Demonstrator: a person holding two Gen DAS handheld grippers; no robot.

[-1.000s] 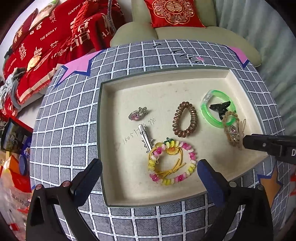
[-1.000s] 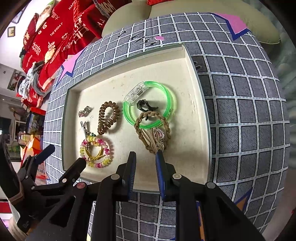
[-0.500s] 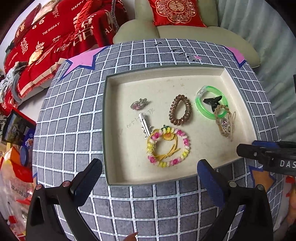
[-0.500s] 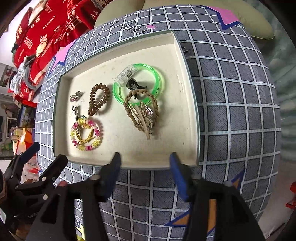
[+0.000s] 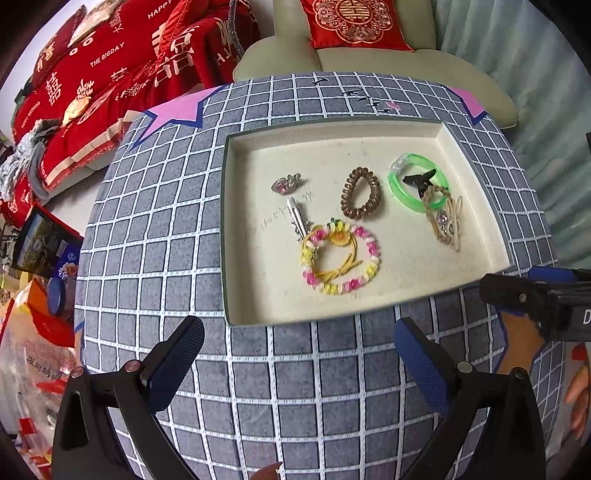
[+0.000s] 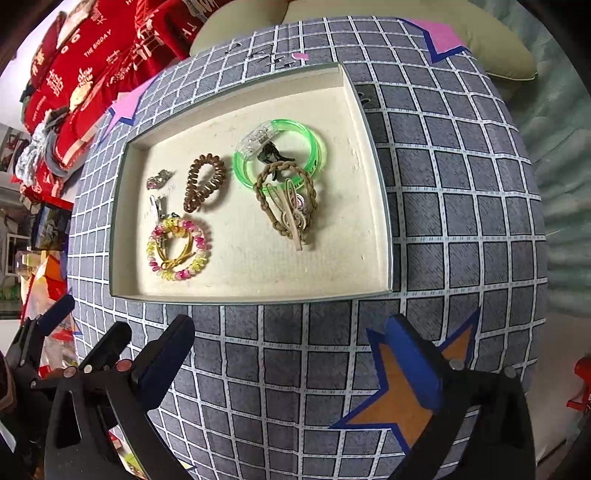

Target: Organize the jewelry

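Note:
A shallow cream tray (image 5: 251,288) (image 6: 373,147) lies on a grey checked cloth. In it lie a pink-and-yellow bead bracelet (image 5: 340,254) (image 6: 179,249), a brown coil hair tie (image 5: 361,192) (image 6: 203,177), a green bangle (image 5: 417,182) (image 6: 280,147) around a black clip, a braided tan cord bracelet (image 5: 445,218) (image 6: 288,203), a silver hair clip (image 5: 297,218) and a small pink brooch (image 5: 286,183) (image 6: 159,179). My left gripper (image 5: 297,350) is open and empty, near the tray's front edge. My right gripper (image 6: 288,350) is open and empty, in front of the tray.
The cloth (image 5: 155,229) covers a round table with pink and orange star prints (image 6: 406,398). Red bedding (image 5: 92,74) and a red cushion on a pale seat (image 5: 354,26) lie beyond. Boxes and bags (image 5: 40,258) sit at the left, below table level.
Both grippers have drawn back from the tray toward the table's near edge. The right gripper, nearly shut a second ago, has opened wide. The jewelry has not moved.

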